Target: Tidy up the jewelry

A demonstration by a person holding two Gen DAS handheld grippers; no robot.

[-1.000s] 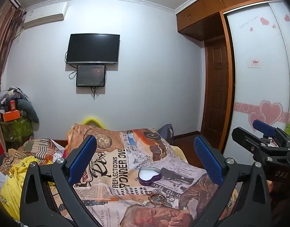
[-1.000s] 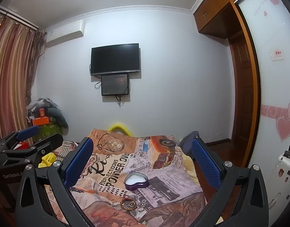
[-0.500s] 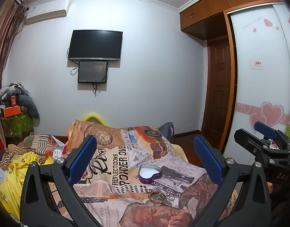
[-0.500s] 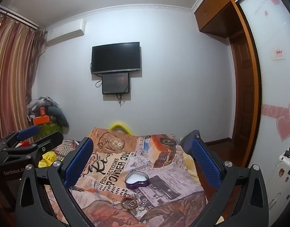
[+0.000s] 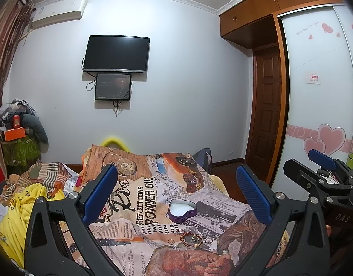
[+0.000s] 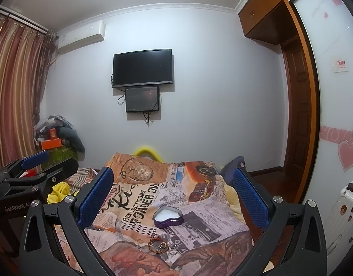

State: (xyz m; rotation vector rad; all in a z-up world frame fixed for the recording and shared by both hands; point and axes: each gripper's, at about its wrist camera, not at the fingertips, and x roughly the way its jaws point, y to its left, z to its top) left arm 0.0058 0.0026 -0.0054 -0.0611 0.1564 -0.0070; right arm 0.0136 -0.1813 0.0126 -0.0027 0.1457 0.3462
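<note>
A purple heart-shaped tin [image 5: 182, 211] with a white lining lies open on the printed bedspread [image 5: 142, 191]; it also shows in the right wrist view [image 6: 168, 216]. In front of it lie a red beaded bracelet [image 5: 192, 239] and small rings [image 5: 208, 240]; the bracelet [image 6: 158, 245] and rings [image 6: 173, 251] also show in the right wrist view. My left gripper [image 5: 176, 195] is open and empty, held above the bed short of the jewelry. My right gripper [image 6: 174, 197] is open and empty too. Each gripper shows at the edge of the other's view.
Yellow clothes [image 5: 17, 209] and striped fabric lie at the bed's left. A cluttered stand [image 6: 54, 142] is by the curtain. A television [image 5: 116, 54] hangs on the far wall. A wardrobe [image 5: 321, 105] and a door [image 5: 267, 124] are on the right, and a white suitcase [image 6: 344, 209] too.
Both grippers have tilted slightly, so the bed and jewelry shift a little in view. Both stay open and empty. The jewelry has not moved.
</note>
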